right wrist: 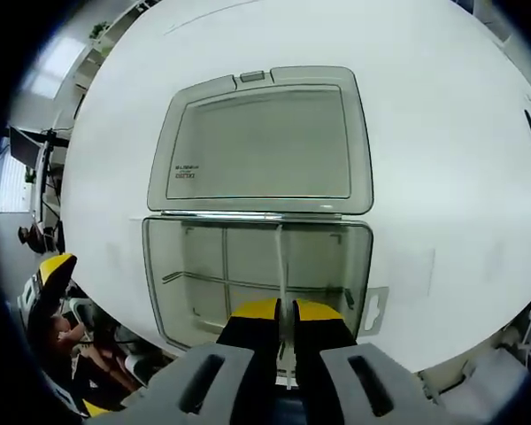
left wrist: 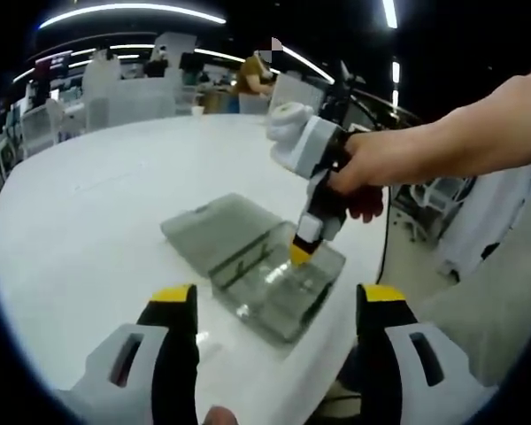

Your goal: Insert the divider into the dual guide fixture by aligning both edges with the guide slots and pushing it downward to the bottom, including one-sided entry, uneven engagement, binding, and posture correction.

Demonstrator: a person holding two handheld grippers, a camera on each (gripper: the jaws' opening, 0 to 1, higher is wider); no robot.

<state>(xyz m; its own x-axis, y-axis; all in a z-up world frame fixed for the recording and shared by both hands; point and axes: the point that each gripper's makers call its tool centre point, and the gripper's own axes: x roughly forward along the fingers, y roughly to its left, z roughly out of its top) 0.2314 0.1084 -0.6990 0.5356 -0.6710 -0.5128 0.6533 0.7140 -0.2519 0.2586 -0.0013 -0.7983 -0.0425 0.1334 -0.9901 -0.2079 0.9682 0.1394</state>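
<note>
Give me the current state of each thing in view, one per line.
Clear box: open on the white table, dividers standing inside.
Lid: folded back flat on the table.
Divider: upright in the box, top edge between the right gripper's jaws.
Right gripper: jaws closed on the divider, pointing down into the box.
Left gripper: jaws apart, holding nothing, short of the box.

Ahead of the right gripper (right wrist: 283, 312), whose black jaws carry yellow tips on a pale grey body, a smoky translucent grey box (right wrist: 181, 266) with an open lid (right wrist: 258, 142) rests on a white table (right wrist: 442, 177). The left gripper (left wrist: 279, 301) wears the same yellow, black and white.
</note>
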